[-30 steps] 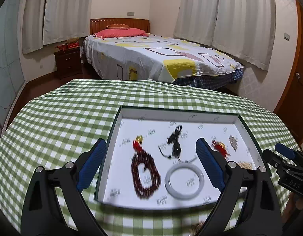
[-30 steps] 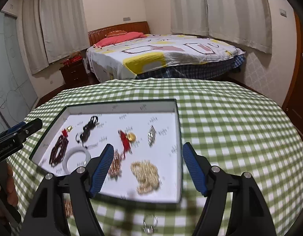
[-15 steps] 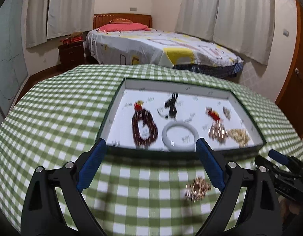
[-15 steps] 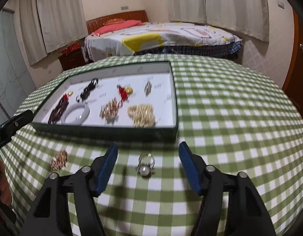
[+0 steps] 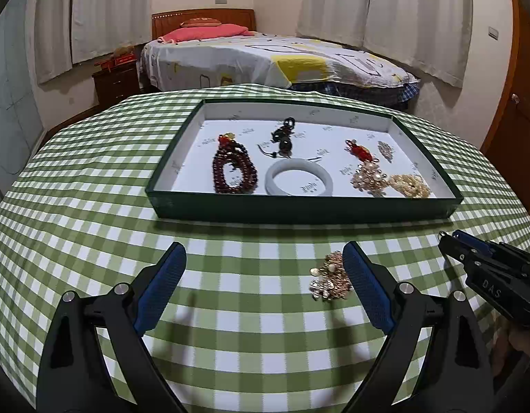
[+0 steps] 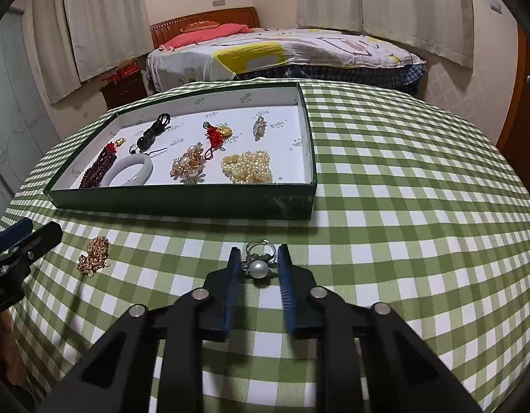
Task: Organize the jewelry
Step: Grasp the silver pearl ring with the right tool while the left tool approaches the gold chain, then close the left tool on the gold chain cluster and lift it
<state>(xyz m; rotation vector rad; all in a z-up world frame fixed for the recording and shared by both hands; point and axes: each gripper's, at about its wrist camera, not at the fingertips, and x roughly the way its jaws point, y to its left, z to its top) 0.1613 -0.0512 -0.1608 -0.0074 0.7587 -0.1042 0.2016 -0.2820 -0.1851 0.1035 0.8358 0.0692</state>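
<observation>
A dark green tray on the checked tablecloth holds a red bead bracelet, a white bangle, a black pendant, red tassel charm, gold and pearl pieces. A gold brooch lies on the cloth just left of my left gripper's right finger. My left gripper is wide open and empty. A pearl ring lies on the cloth between the narrowed fingers of my right gripper; I cannot tell if the pads touch it.
The table is round with a green checked cloth. Beyond it stand a bed, a nightstand and curtained windows. My right gripper shows at the right edge of the left wrist view.
Both grippers pulled back from the tray toward the near cloth. The right gripper's fingers narrowed around the pearl ring. The left stayed open, now beside the gold brooch.
</observation>
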